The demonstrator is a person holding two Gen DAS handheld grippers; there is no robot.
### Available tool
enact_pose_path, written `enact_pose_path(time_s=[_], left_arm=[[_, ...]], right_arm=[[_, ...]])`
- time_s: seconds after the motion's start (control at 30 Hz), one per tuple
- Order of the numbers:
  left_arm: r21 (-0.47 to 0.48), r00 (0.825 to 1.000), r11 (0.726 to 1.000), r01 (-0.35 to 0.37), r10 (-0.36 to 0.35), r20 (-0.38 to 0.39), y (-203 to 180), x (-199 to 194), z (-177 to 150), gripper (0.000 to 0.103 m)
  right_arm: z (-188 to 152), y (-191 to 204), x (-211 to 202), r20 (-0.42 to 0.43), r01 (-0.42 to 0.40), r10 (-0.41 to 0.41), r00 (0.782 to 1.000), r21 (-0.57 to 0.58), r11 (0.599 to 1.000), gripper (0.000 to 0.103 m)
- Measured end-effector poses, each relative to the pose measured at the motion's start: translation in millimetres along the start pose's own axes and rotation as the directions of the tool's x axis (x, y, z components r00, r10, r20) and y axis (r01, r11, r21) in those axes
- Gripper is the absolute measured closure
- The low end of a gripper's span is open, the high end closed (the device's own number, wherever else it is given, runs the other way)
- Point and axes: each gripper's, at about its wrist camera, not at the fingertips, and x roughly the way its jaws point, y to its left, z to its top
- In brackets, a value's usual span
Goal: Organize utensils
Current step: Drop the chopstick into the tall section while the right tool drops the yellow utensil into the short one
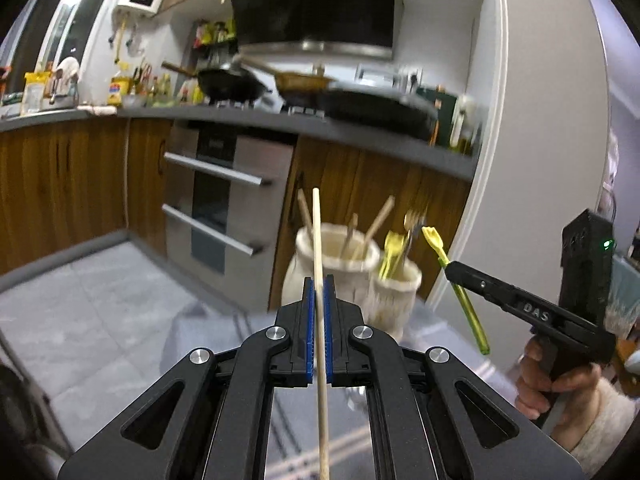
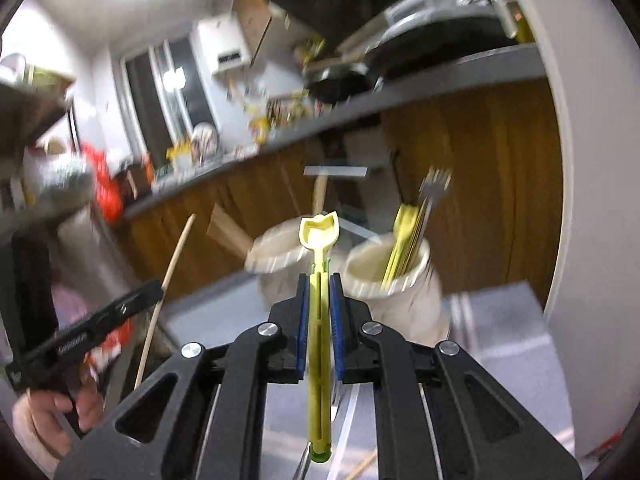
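My left gripper (image 1: 319, 286) is shut on a wooden chopstick (image 1: 317, 232) that points upward, in front of a big cream holder (image 1: 332, 268) with several wooden sticks in it. My right gripper (image 2: 319, 280) is shut on a yellow plastic utensil (image 2: 319, 236), held upright before two cream holders. The left holder (image 2: 280, 260) holds wooden sticks. The smaller right holder (image 2: 400, 292) holds yellow utensils and a metal fork (image 2: 434, 184). The right gripper and its utensil (image 1: 440, 256) show at the right of the left wrist view. The left gripper with its chopstick (image 2: 176, 256) shows at the left of the right wrist view.
Both holders stand on a grey table (image 2: 512, 340). Behind them are wooden cabinets (image 1: 72, 176), an oven (image 1: 228, 192) and a grey counter (image 1: 248, 118) with pans. A white door frame (image 1: 492, 160) rises at the right. Grey floor tiles (image 1: 80, 304) lie at the left.
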Motion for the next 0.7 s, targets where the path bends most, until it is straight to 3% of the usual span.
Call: enact_pose_path(time_s=[0.13,0.4,0.57,0.7], left_arm=[[0.025,0.996,0.999,-0.027,0.025,0.085,2,8,22,0.099],[-0.069,0.973,0.998,0.013,0.004,0.231,40,52,62,0.099],[-0.107,0.963,0.994,0.018,0.011,0.268,53,93,78,0.099],[-0.14,0.958,0.986,0.091,-0.048,0.282,56,119,86,0.099]], right_arm=[[24,-11,12,0.055,0.008,-0.009,0.998,0.017,1.0,0.093],[49,-21,36,0.152,0.003,-0.008,0.988,0.03,1.0,0.093],[53,-28,60,0.162,0.026,-0.032,0.986,0.04,0.999,0.093],[46,-34,74,0.145,0.01,-0.019,0.989,0.064,0.998,0.093]])
